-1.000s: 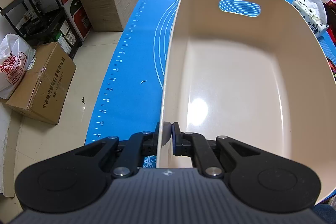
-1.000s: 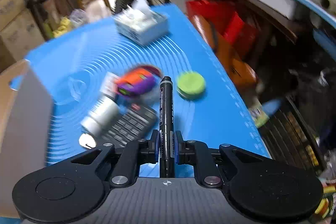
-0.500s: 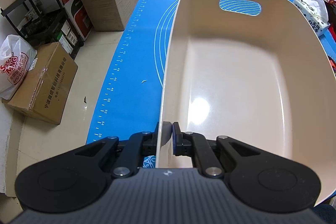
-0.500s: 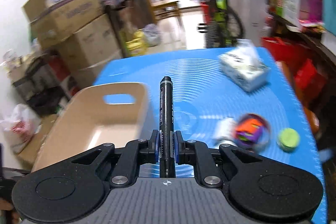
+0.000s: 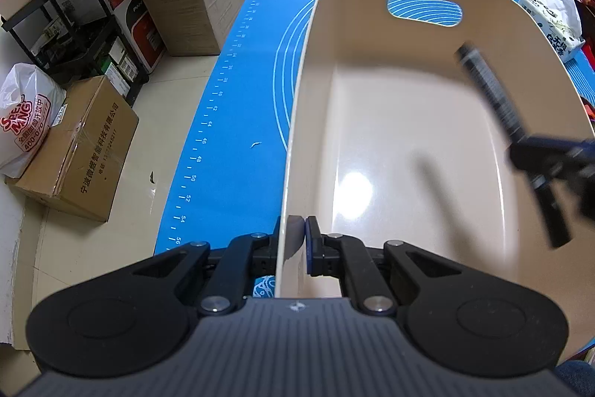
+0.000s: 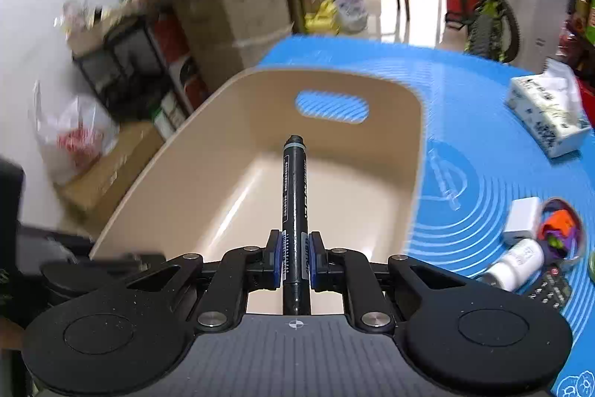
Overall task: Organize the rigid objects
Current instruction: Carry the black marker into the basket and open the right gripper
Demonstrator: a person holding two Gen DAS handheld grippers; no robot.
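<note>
A beige plastic bin [image 5: 409, 144] with a handle slot stands on the blue mat [image 5: 241, 92]. My left gripper [image 5: 295, 240] is shut on the bin's near left wall, one pad on each side. My right gripper [image 6: 293, 259] is shut on a black marker [image 6: 294, 196] that points forward over the bin's [image 6: 334, 196] inside. In the left wrist view the marker [image 5: 491, 92] and the right gripper [image 5: 543, 159] come in blurred from the right, above the bin's floor. Nothing lies inside the bin.
Right of the bin on the mat [image 6: 465, 121] lie a tissue pack [image 6: 546, 110], a white bottle [image 6: 517, 263], a white adapter [image 6: 524, 218], a colourful toy [image 6: 557, 229] and a calculator [image 6: 550, 289]. Cardboard boxes [image 5: 85, 151], a black shelf [image 5: 74, 25] and a bicycle [image 6: 491, 2] stand on the floor around the table.
My right gripper has swung left with the marker, from above the loose items to over the bin, and now shows in the left wrist view. The left gripper and the bin have not moved.
</note>
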